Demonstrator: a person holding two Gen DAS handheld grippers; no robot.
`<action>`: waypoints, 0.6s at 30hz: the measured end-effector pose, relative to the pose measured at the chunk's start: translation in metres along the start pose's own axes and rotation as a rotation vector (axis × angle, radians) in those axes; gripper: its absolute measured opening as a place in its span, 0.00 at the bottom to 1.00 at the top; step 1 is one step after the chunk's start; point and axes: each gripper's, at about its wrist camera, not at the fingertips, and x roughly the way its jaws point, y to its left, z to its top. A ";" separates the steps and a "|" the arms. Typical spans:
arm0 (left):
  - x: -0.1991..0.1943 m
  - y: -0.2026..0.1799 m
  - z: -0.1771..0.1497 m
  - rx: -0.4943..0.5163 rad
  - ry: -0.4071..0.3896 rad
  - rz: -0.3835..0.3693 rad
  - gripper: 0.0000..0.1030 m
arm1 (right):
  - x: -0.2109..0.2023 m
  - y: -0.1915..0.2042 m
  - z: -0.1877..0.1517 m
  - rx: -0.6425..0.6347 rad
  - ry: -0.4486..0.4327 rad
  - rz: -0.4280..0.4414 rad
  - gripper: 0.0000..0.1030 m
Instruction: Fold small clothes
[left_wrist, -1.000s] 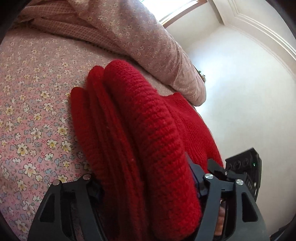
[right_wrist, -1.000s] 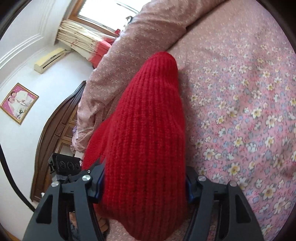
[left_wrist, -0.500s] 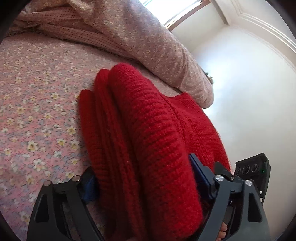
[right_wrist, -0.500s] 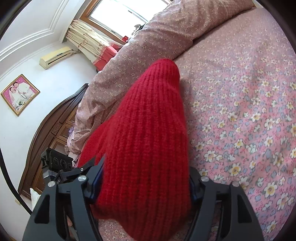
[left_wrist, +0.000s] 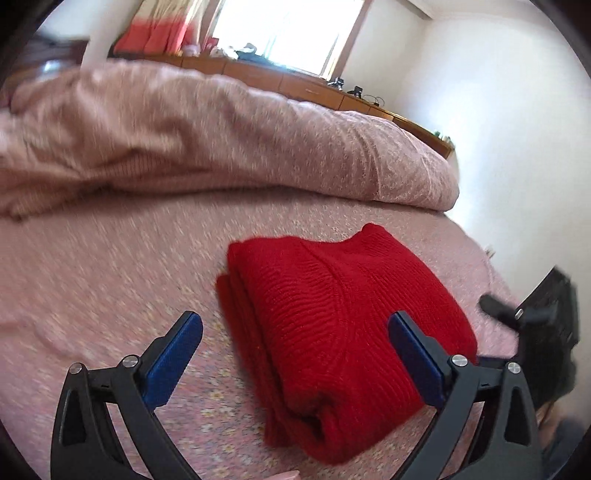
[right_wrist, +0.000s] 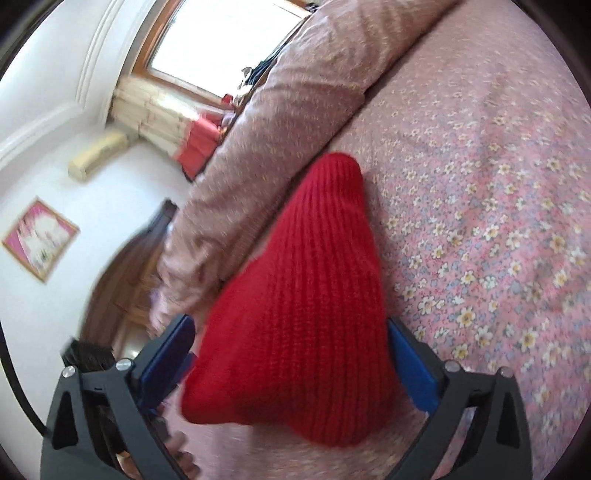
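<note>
A red knitted sweater (left_wrist: 332, 314) lies folded in a thick bundle on the floral bed sheet (left_wrist: 110, 277). My left gripper (left_wrist: 293, 328) hovers above its near end with its jaws opening; the blue pads (left_wrist: 173, 354) stand wide and touch nothing. In the right wrist view the sweater (right_wrist: 303, 295) sits between the jaws of my right gripper (right_wrist: 288, 343), which are also opening. The left pad (right_wrist: 166, 358) stands apart from the knit and the right pad sits at its edge. The right gripper shows as a dark blurred shape (left_wrist: 546, 317) at the right edge of the left wrist view.
A bunched pink quilt (left_wrist: 221, 140) lies along the far side of the bed (right_wrist: 498, 184). Behind it are a wooden sideboard (left_wrist: 314, 85) and a bright window. A white wall (left_wrist: 517, 147) borders the bed's right side. A dark wooden headboard (right_wrist: 125, 288) and a framed picture (right_wrist: 40, 240) appear at left.
Both grippers have widened and let go of the sweater. The left one has risen and tilted back, so the whole folded bundle now shows on the bed. The right one barely moved.
</note>
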 end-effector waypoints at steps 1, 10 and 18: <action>-0.006 -0.004 0.000 0.019 -0.017 0.019 0.95 | -0.008 0.003 0.002 0.003 -0.011 0.002 1.00; -0.048 -0.055 -0.035 0.233 -0.163 0.111 0.95 | -0.064 0.082 -0.039 -0.632 -0.294 -0.317 1.00; -0.006 -0.037 -0.078 0.218 -0.124 0.102 0.95 | -0.049 0.067 -0.094 -0.937 -0.257 -0.415 1.00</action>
